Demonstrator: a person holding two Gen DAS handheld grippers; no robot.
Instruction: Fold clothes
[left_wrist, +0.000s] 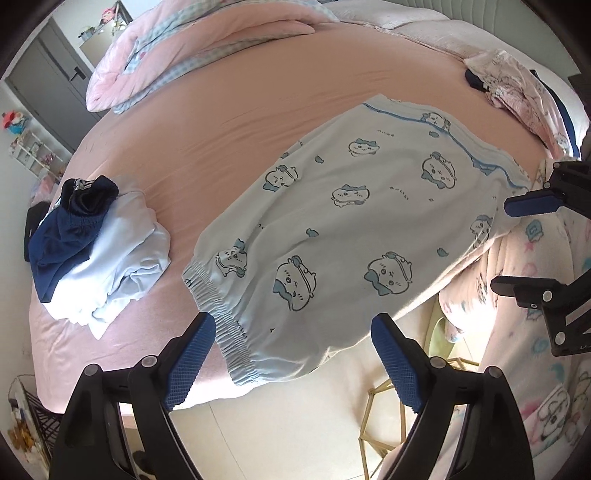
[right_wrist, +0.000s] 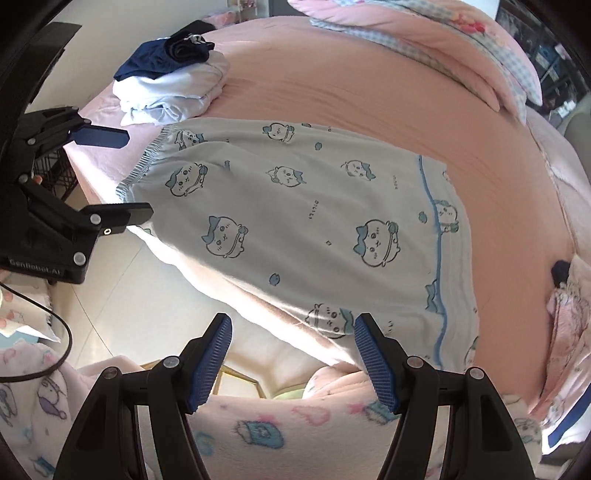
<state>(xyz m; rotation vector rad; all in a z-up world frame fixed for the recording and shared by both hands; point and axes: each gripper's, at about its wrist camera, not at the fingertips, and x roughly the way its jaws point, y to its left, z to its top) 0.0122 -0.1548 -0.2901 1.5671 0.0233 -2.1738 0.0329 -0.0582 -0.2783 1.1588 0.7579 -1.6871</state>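
1. The left gripper (left_wrist: 293, 354) stands at the bottom of its frame with jaws released, nothing between them; the right gripper (right_wrist: 293, 354) is the same.
2. Just beyond them the pale blue shorts (left_wrist: 332, 221) lie flat at the near edge of the pink bed (left_wrist: 221, 122), printed with cartoon faces (elastic waistband toward the lower left).
3. Further, at the left, sits a stack of clothes (left_wrist: 99, 251).
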